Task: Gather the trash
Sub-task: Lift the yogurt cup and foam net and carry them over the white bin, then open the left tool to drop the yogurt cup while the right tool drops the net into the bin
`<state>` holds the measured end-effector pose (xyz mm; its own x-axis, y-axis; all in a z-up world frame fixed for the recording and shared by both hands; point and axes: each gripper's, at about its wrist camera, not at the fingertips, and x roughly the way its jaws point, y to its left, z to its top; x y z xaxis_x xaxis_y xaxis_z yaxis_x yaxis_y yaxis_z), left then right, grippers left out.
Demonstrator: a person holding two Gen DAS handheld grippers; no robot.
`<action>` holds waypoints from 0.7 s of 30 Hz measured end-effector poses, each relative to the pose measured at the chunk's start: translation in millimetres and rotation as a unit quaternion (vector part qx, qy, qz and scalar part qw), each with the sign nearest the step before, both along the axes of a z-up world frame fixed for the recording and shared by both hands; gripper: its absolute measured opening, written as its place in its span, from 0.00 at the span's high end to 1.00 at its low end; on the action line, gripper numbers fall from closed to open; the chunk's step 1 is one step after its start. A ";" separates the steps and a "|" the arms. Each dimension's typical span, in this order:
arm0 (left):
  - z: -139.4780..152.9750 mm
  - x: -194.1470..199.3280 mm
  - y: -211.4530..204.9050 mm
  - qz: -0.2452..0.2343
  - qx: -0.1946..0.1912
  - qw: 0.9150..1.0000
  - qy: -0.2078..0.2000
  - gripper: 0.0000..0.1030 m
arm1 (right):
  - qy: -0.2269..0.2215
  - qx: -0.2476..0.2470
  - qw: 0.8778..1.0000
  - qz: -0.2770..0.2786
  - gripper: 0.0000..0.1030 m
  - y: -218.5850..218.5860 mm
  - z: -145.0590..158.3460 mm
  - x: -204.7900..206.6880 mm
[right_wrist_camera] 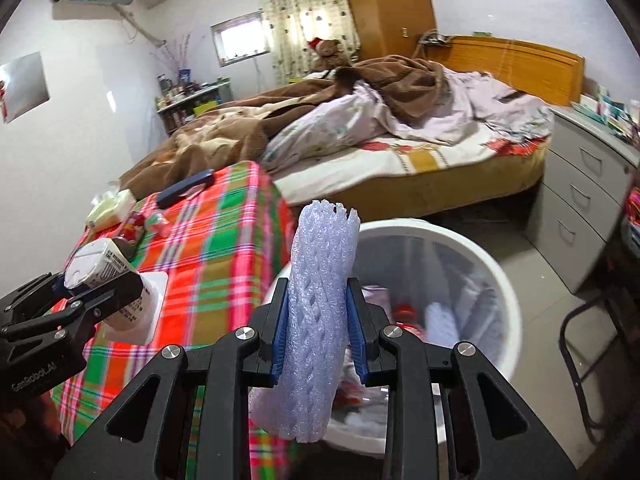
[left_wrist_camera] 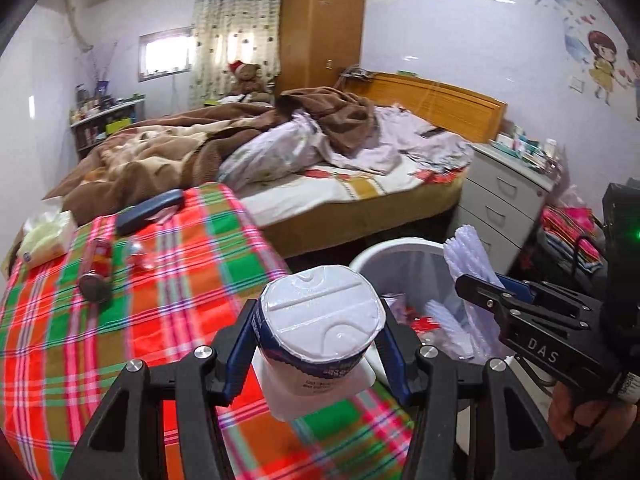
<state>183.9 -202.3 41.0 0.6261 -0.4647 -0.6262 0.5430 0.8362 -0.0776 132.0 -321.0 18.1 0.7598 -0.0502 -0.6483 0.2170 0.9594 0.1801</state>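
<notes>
left gripper (left_wrist_camera: pixel 320 344) pinching yogurt cup (left_wrist_camera: pixel 320 320) over plaid table (left_wrist_camera: pixel 180 280) | right gripper (right_wrist_camera: pixel 318 312) pinching foam net (right_wrist_camera: pixel 320 320) | bin (right_wrist_camera: pixel 472 240) at 2 o'clock of the foam net

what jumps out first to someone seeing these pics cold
Front and centre, the left hand-held gripper is clamped on a yogurt cup, and the right hand-held gripper squeezes a white foam net sleeve above the white trash bin. Left of the bin, a loud red-and-green plaid cloth covers a table with more litter. Behind it lies an unmade bed.
</notes>
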 end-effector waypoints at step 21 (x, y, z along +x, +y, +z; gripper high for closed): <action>-33.0 11.7 -76.7 -0.046 0.003 0.998 0.037 0.46 | 0.059 -0.002 0.997 -0.056 0.73 -56.4 -35.2 -2.0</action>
